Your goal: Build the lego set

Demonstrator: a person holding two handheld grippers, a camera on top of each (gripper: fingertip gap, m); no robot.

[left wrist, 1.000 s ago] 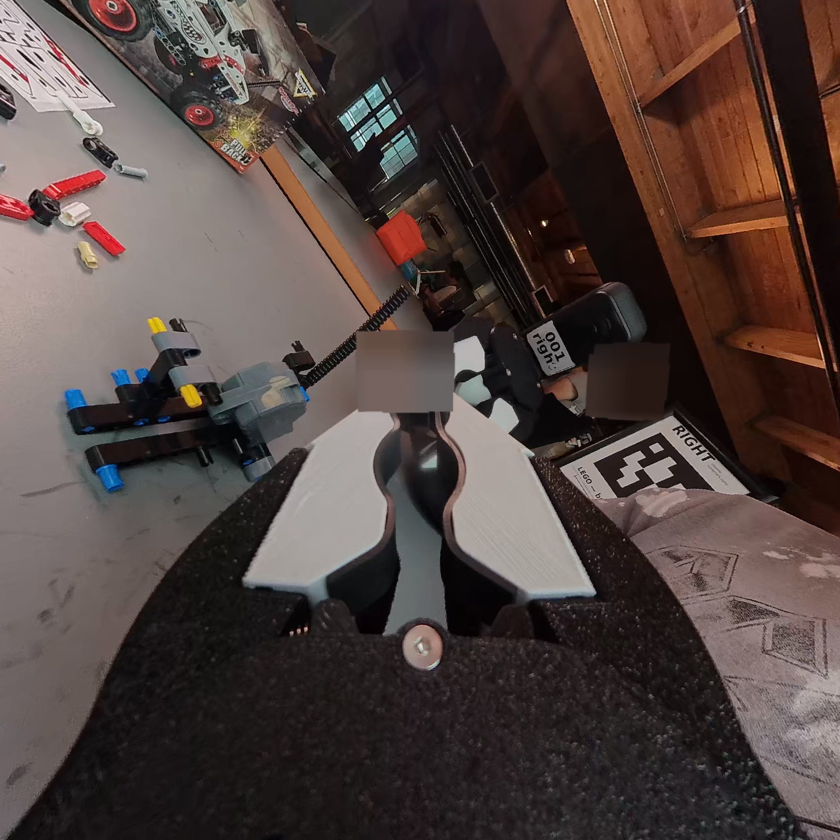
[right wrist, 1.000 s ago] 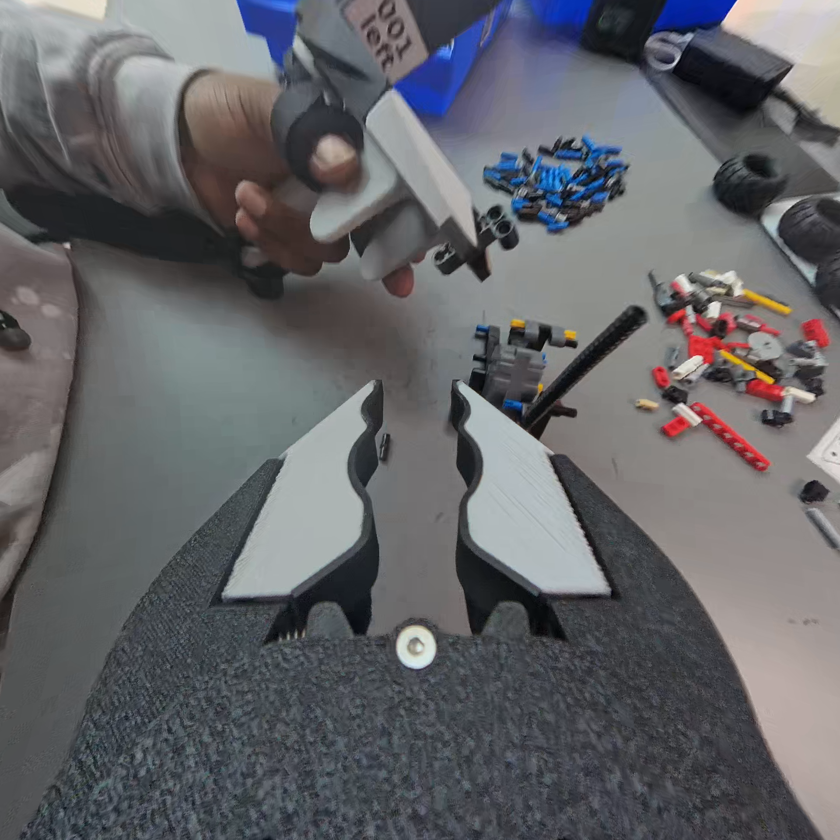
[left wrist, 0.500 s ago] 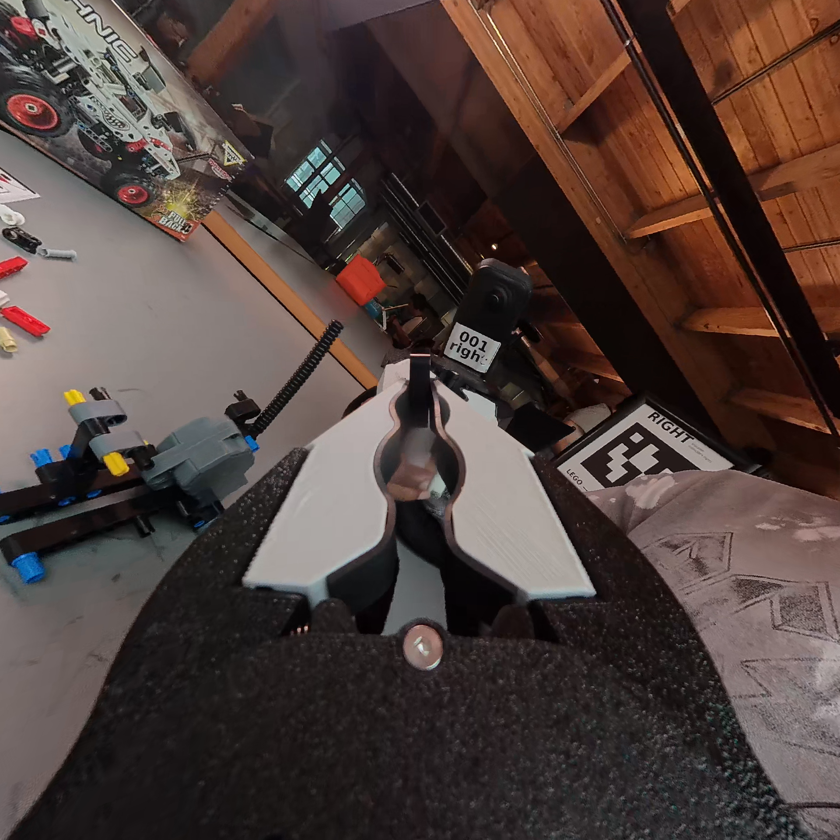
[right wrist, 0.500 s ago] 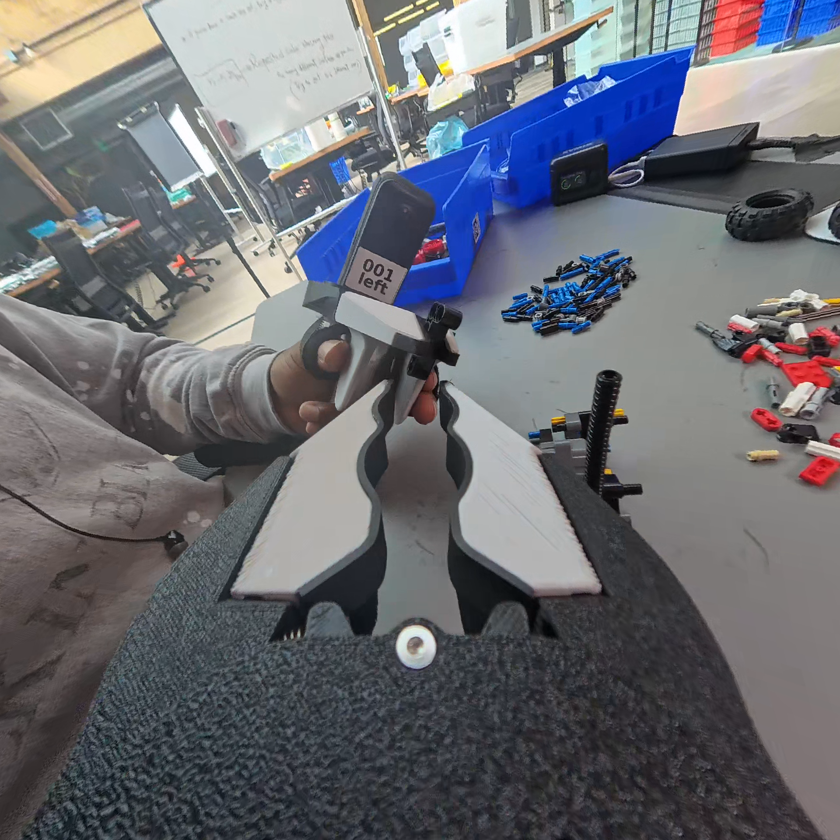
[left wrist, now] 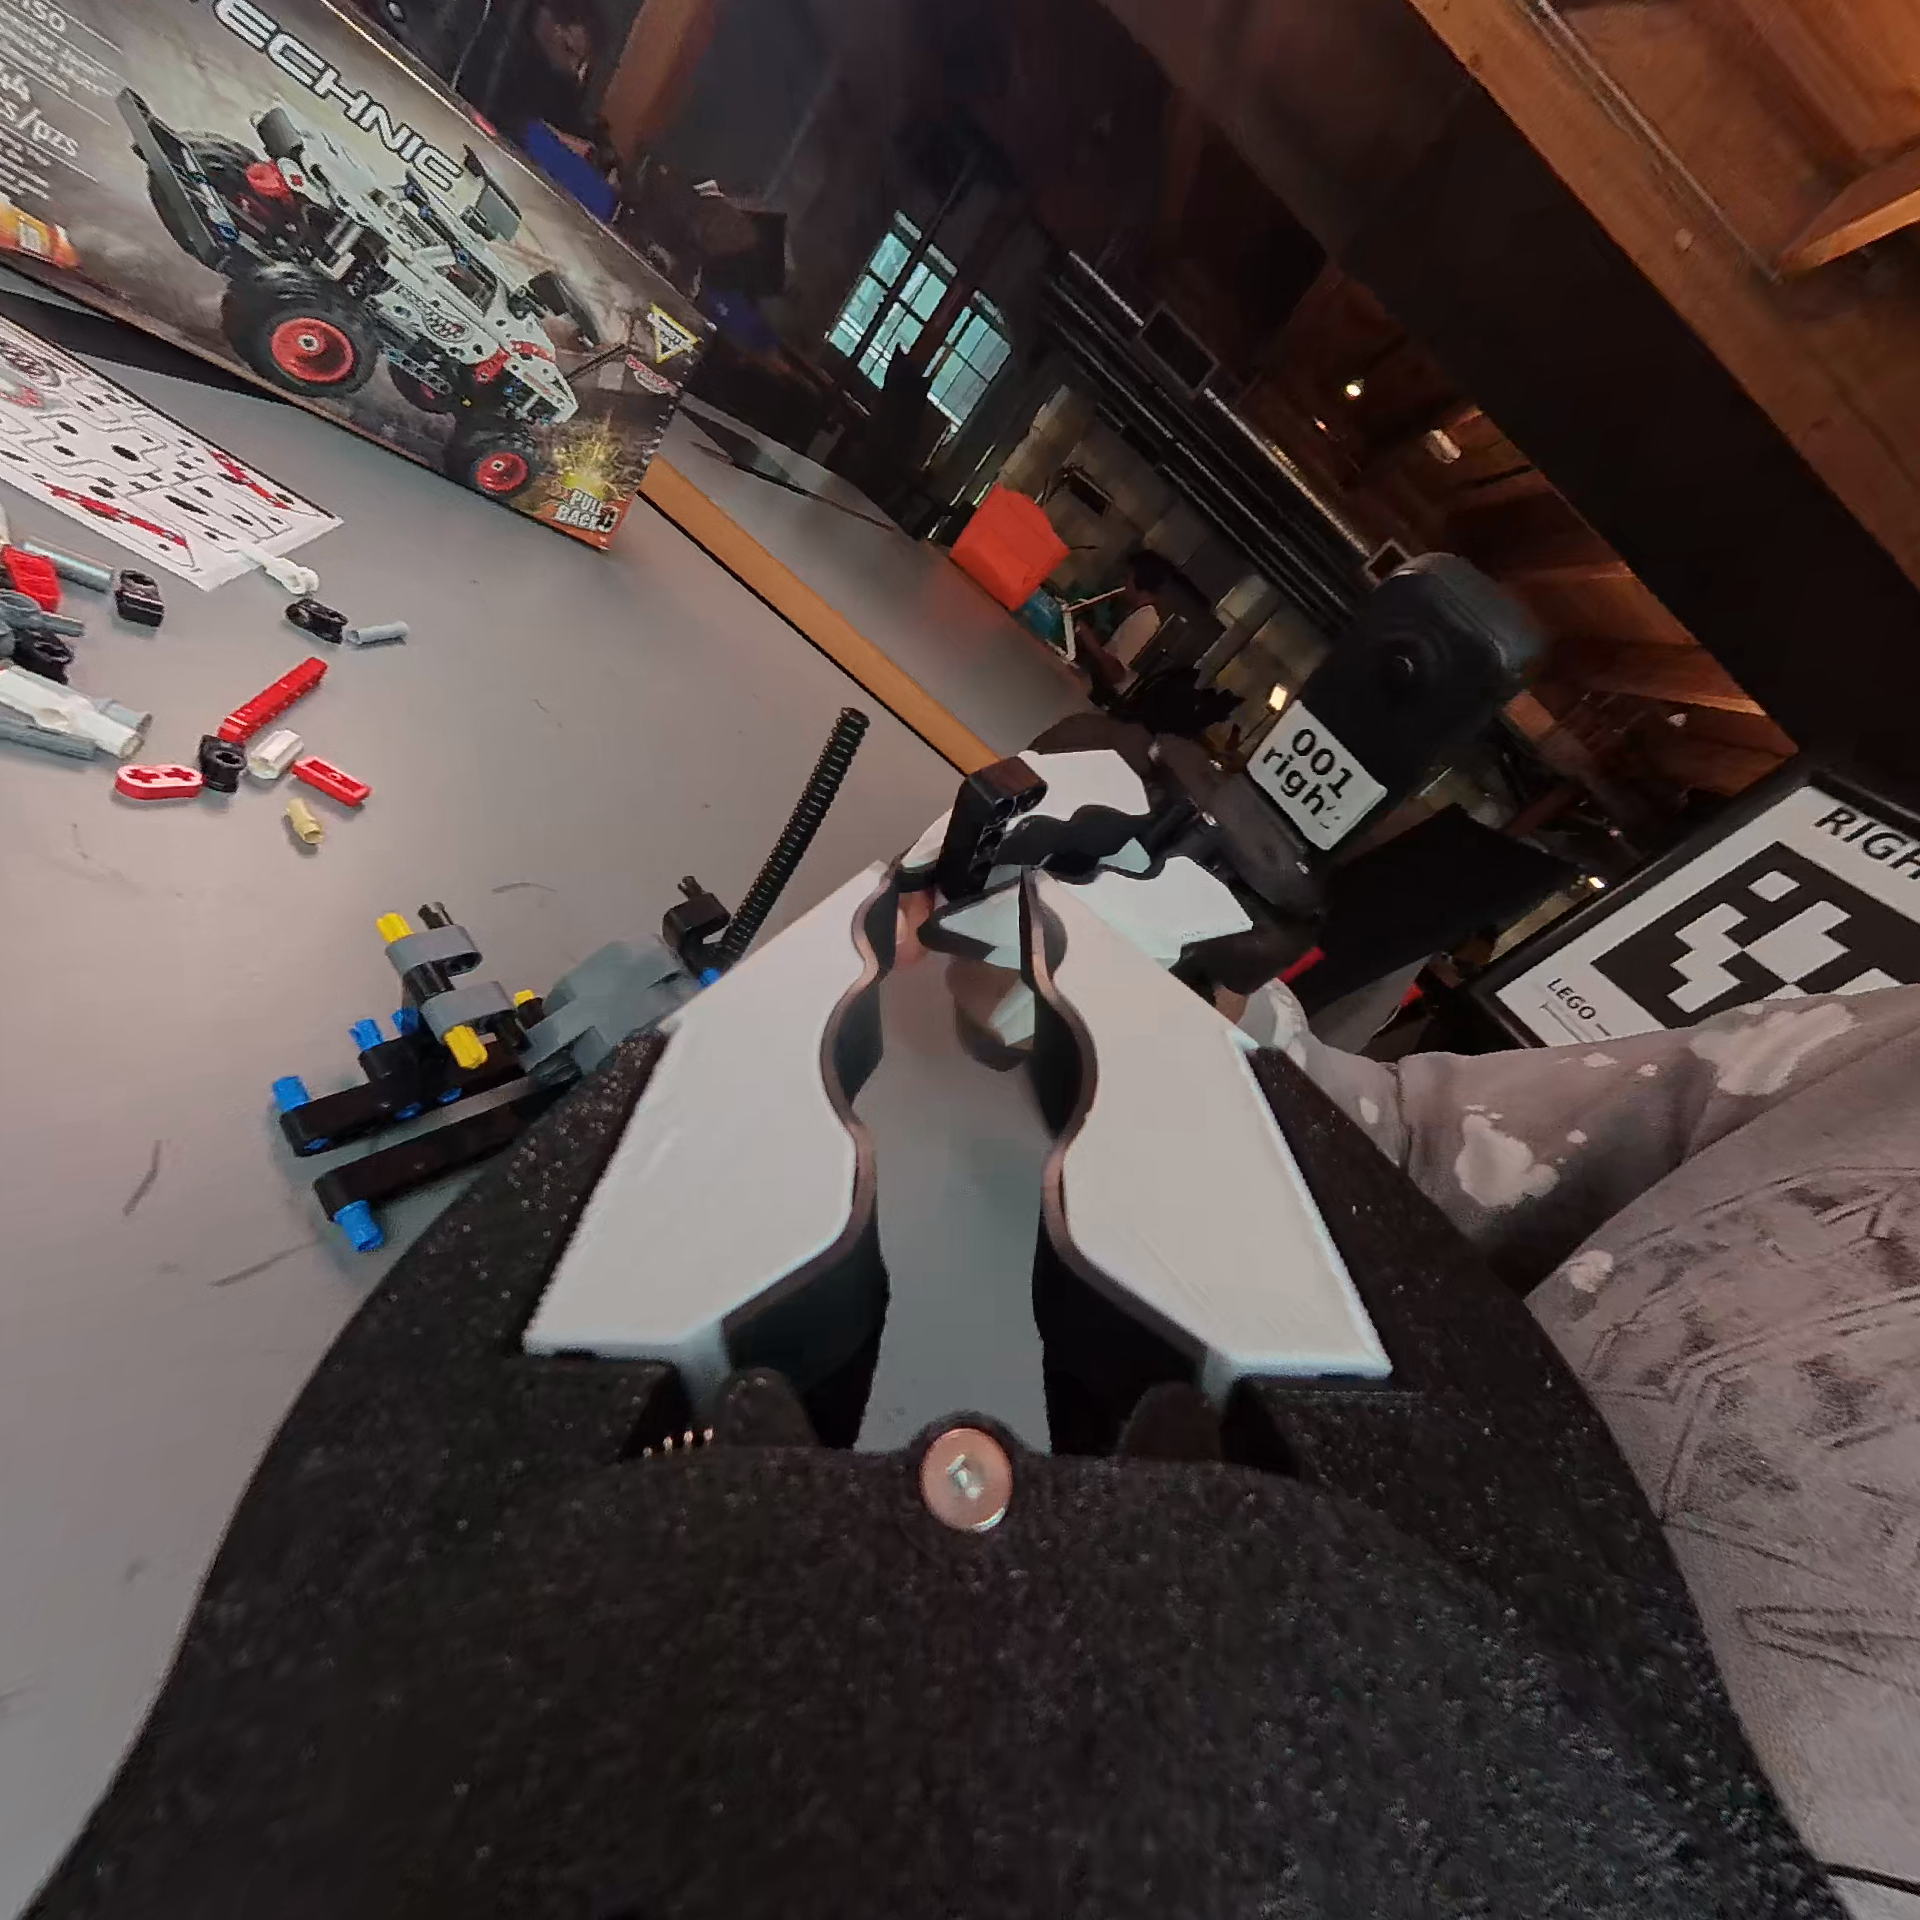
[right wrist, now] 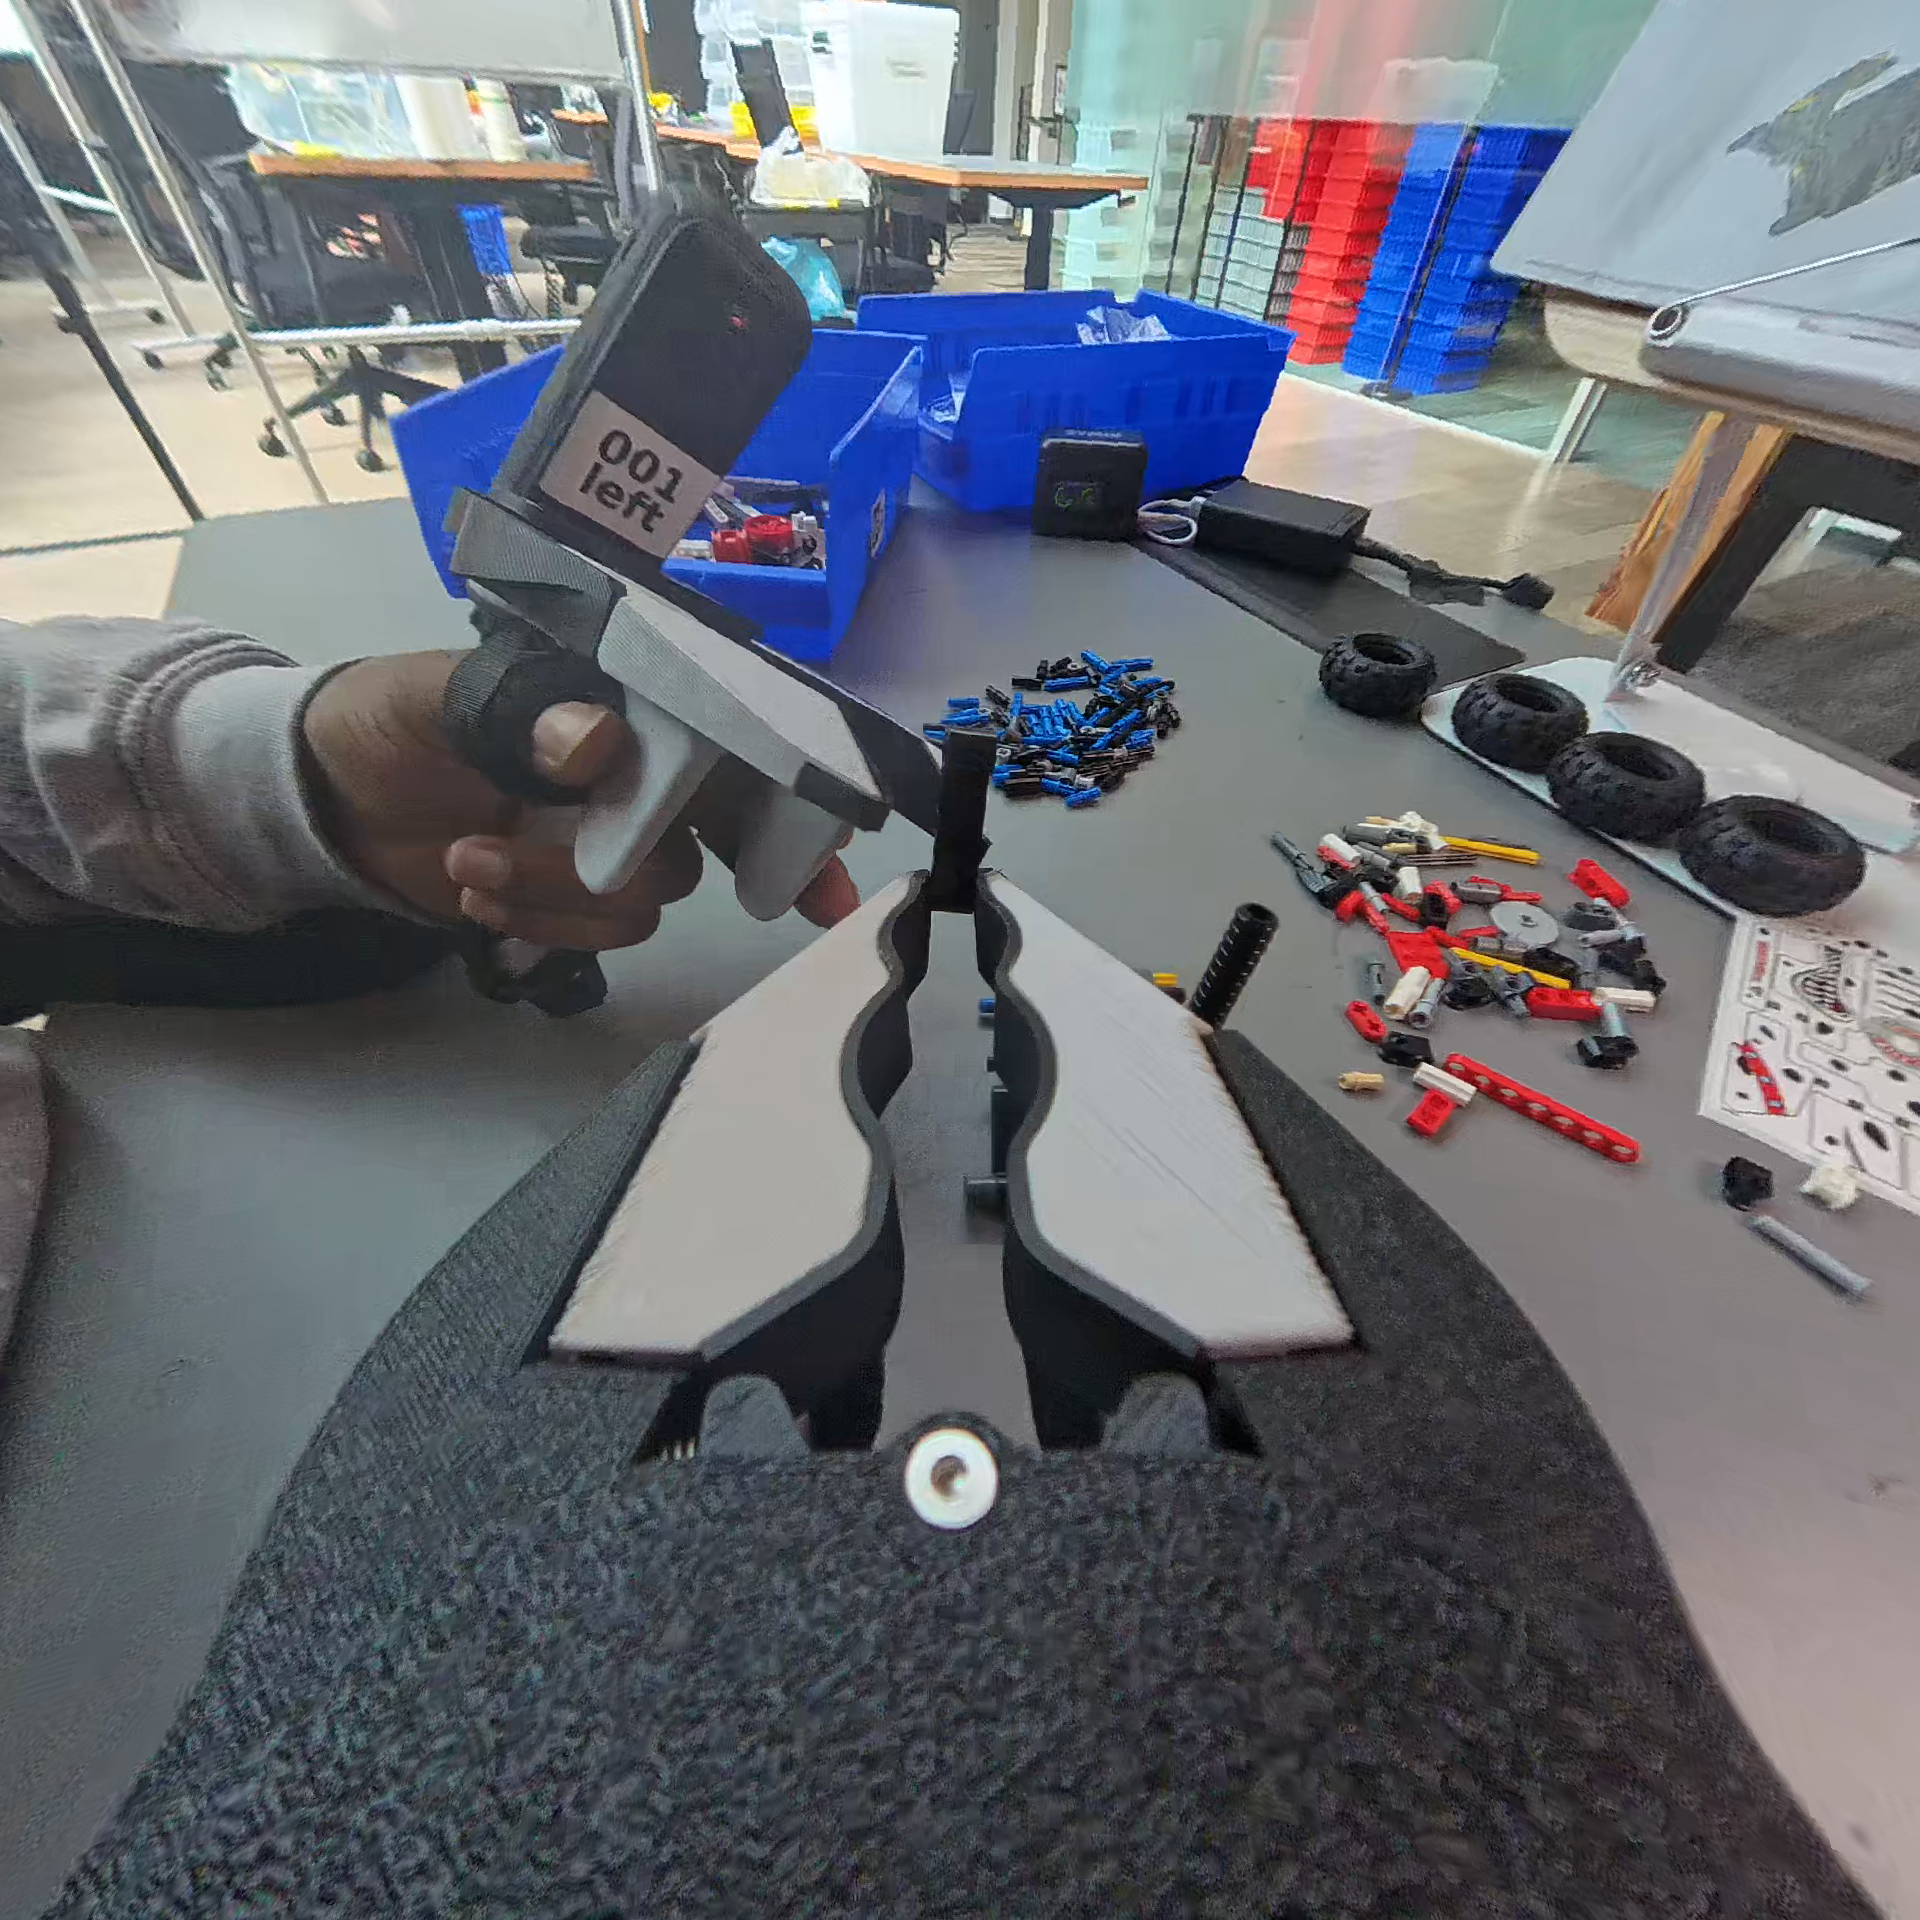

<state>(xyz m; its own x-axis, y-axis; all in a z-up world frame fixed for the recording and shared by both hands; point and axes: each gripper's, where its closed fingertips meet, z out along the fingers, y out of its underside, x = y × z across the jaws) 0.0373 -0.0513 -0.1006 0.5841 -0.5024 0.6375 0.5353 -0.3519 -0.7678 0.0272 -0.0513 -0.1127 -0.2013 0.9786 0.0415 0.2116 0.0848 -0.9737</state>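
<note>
Build at an early stage. Partial chassis (left wrist: 457,1049) lies on counter (left wrist: 540,727); tyres (right wrist: 1621,779) and loose parts (right wrist: 1486,956) unfitted. Right gripper (right wrist: 951,883) fingers clamped on black beam (right wrist: 961,821); left gripper (left wrist: 956,883) fingers slightly apart around it.

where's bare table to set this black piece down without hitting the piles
Bare grey table lies below the hand holding the left gripper, and between the half-built chassis and the box. Crowded: the blue pin pile, red and grey parts, tyres.
</note>
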